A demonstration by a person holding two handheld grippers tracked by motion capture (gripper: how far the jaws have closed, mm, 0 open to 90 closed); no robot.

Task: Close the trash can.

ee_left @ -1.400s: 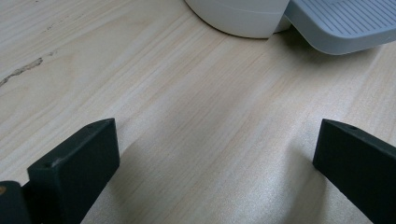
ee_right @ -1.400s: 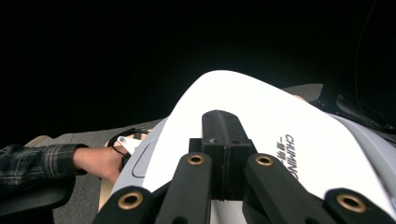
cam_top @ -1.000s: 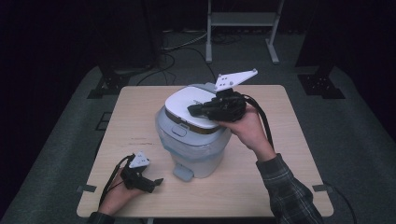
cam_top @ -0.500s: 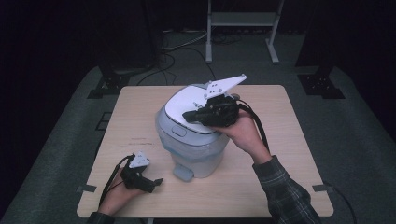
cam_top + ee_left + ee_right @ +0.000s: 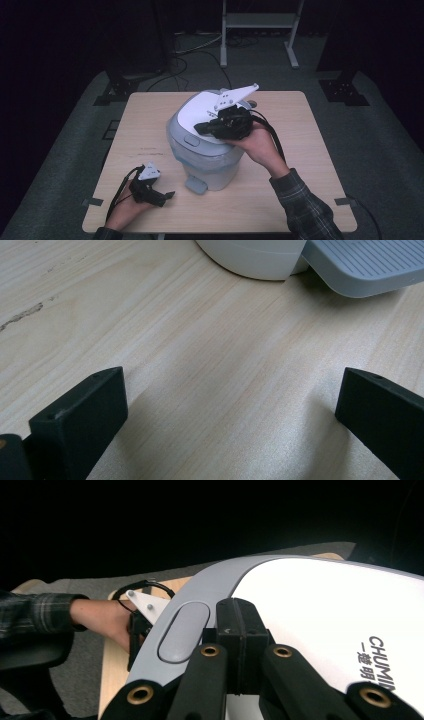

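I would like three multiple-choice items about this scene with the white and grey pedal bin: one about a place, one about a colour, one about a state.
1. Where does the left gripper rest?
A. on the bin's lid
B. on the wooden table, beside the bin's pedal
C. on the floor

2. What colour is the lid's top panel on the white and grey pedal bin?
A. white
B. red
C. green

3. How do the jaws of the right gripper stand?
A. wide apart
B. shut together
C. clamped on a cup

Answers:
1 B, the high view shows it on the tabletop near the grey pedal.
2 A, the panel is white inside a grey rim.
3 B, the right gripper view shows them pressed together over the lid.
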